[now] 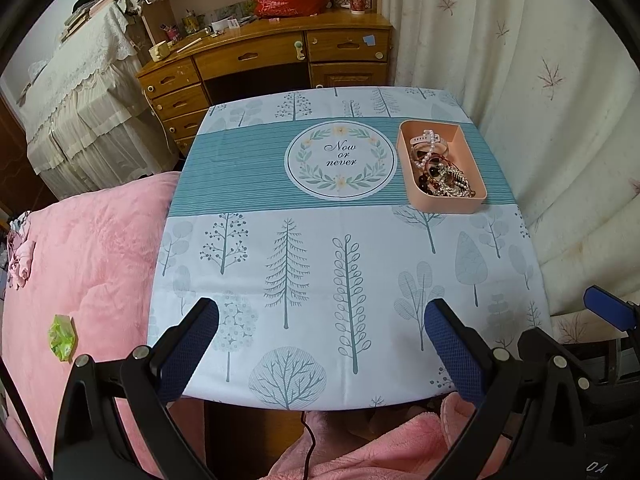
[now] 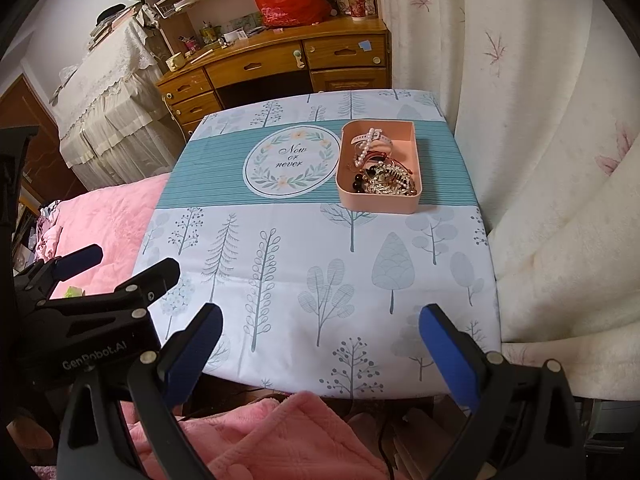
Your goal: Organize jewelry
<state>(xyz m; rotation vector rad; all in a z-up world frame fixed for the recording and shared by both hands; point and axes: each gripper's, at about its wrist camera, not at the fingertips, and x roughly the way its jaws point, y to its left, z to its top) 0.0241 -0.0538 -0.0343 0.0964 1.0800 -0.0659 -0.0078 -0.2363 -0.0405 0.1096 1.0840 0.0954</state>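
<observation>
A pink rectangular box (image 1: 476, 160) stands on the far right of the table (image 1: 304, 264). It holds a pile of jewelry (image 1: 442, 176): a pink watch, a pearl string, dark beads and gold pieces. The box (image 2: 416, 168) and the jewelry (image 2: 380, 172) also show in the right wrist view. My left gripper (image 1: 320, 320) is open and empty over the table's near edge. My right gripper (image 2: 320, 324) is open and empty, also at the near edge, to the right of the left one. The left gripper (image 2: 120, 264) shows at the left of the right wrist view.
The table wears a tree-print cloth with a "Now or never" wreath (image 1: 340, 160) at its middle. A pink bed (image 1: 80, 280) lies to the left. A curtain (image 1: 560, 120) hangs on the right. A wooden desk (image 1: 264, 56) stands behind the table.
</observation>
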